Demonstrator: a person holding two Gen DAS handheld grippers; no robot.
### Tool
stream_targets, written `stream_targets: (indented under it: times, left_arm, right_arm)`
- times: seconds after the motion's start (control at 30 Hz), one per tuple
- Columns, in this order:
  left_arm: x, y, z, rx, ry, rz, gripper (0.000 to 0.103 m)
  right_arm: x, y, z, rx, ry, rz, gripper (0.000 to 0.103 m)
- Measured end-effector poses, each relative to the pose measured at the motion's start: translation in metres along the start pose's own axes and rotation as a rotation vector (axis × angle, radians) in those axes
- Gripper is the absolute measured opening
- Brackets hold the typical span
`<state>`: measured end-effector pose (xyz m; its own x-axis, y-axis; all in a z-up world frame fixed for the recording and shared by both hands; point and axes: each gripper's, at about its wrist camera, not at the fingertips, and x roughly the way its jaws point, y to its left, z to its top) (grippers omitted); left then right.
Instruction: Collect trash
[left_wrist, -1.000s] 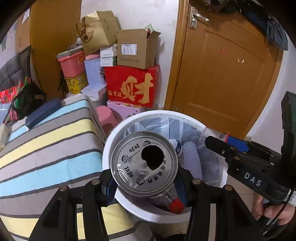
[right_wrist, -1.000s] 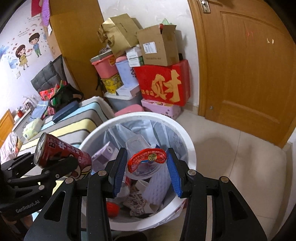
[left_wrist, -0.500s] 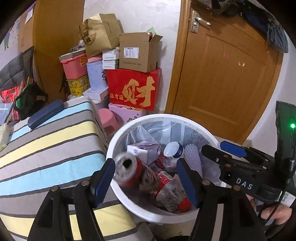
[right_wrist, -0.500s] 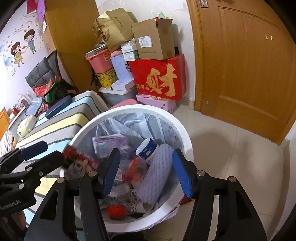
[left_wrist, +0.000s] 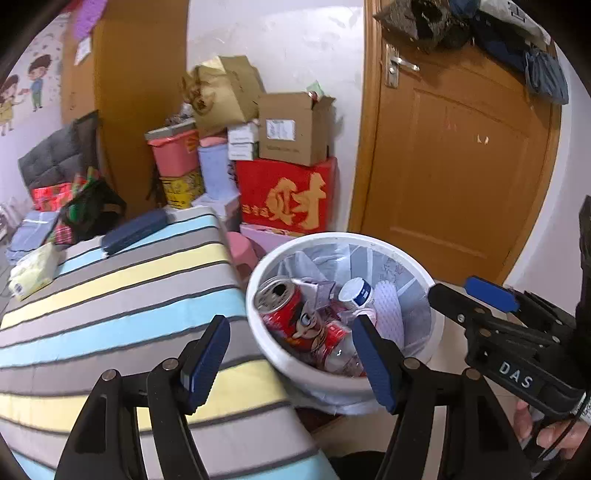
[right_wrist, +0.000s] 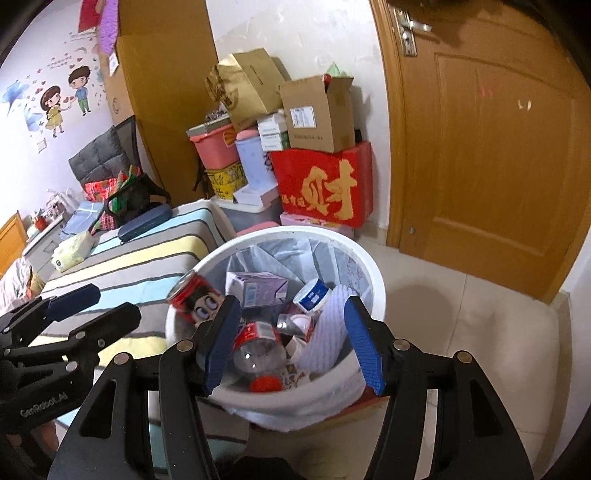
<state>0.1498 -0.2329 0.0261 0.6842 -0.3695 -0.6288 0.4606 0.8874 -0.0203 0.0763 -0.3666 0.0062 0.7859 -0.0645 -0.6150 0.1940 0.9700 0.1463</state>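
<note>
A white trash bin (left_wrist: 291, 369) (right_wrist: 373, 273) with a liner holds a red can (left_wrist: 286, 314) (right_wrist: 194, 295), a clear bottle with a red cap (right_wrist: 258, 354), a purple carton (right_wrist: 256, 288), a white cup (right_wrist: 312, 295) and white foam netting (right_wrist: 325, 339). My left gripper (left_wrist: 291, 365) is open and empty above the bin's near rim; it also shows in the right wrist view (right_wrist: 92, 306). My right gripper (right_wrist: 291, 343) is open and empty over the bin; it also shows in the left wrist view (left_wrist: 469, 291).
A bed with a striped cover (left_wrist: 110, 295) stands left of the bin, with a dark case (left_wrist: 135, 230) and a tissue pack (left_wrist: 31, 273) on it. Stacked boxes (left_wrist: 284, 195) stand behind the bin. A wooden door (left_wrist: 461, 166) is at the right, tiled floor (right_wrist: 480, 332) before it.
My left gripper let go of the red can, which dropped into the bin. My right gripper let go of a red-labelled plastic piece into the bin. Both grippers opened and drew back.
</note>
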Motion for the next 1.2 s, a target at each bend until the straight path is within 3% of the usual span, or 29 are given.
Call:
stream_targets:
  times: [0.4,0.8,1.2]
  left_arm:
    - [-0.062,0.009,-0.052,-0.024,-0.069,0.139,0.069]
    - [-0.091,0.022,-0.089,-0.086,-0.097,0.154,0.068]
    - [-0.095,0.025,-0.096,-0.103,-0.097,0.167,0.069]
  right_arm:
    - [-0.038,0.034,-0.037,-0.055,-0.067,0.033,0.060]
    - [-0.046,0.056,-0.061,-0.054,-0.085,0.050,0.060]
    - [-0.050,0.064,-0.070,-0.056,-0.082,0.057,0.060]
